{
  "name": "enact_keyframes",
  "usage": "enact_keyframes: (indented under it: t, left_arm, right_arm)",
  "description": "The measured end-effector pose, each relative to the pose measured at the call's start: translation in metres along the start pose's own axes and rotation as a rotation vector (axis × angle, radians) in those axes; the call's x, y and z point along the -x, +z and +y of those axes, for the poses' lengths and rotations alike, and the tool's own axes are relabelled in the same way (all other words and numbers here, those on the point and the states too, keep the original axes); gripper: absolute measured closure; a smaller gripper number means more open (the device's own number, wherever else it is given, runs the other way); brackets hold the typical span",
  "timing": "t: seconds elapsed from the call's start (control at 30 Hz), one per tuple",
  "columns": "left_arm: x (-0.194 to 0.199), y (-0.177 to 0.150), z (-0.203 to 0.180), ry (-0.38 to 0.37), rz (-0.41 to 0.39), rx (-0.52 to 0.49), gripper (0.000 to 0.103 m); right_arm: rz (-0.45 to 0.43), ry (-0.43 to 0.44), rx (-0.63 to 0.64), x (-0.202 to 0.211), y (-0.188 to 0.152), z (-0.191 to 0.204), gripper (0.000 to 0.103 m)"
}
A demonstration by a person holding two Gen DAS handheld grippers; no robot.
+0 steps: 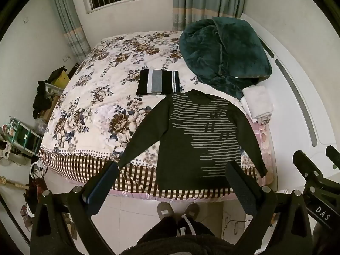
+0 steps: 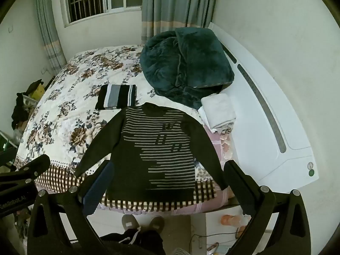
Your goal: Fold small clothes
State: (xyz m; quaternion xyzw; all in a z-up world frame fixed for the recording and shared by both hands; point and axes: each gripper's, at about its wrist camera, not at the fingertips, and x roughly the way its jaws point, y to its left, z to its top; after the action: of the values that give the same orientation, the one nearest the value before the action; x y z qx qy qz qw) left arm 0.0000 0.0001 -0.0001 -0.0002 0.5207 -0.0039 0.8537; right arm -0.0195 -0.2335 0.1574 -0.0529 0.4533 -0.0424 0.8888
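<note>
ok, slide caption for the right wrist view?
Open right gripper above flat dark striped sweater on floral bed, beside folded striped garment.

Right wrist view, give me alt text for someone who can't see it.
A dark striped sweater lies spread flat, sleeves out, at the near edge of a floral bed. The open right tool frames it, gripping nothing. Behind lie a folded striped garment, teal blanket and white towels.

sweater (image 2: 153, 148) hem: near left corner hidden behind the right gripper's finger (image 2: 95, 191)
sweater lettering: too blurred to read
</note>
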Motion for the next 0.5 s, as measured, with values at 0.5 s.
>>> enact_keyframes:
  t: [0.5]
  left_arm:
    - [0.0007, 0.0002, -0.0006, 0.011, -0.011, -0.002, 0.0]
  right_arm:
    - [-0.012, 0.008, 0.008, 0.0064, 0.0045, 0.0027, 0.0]
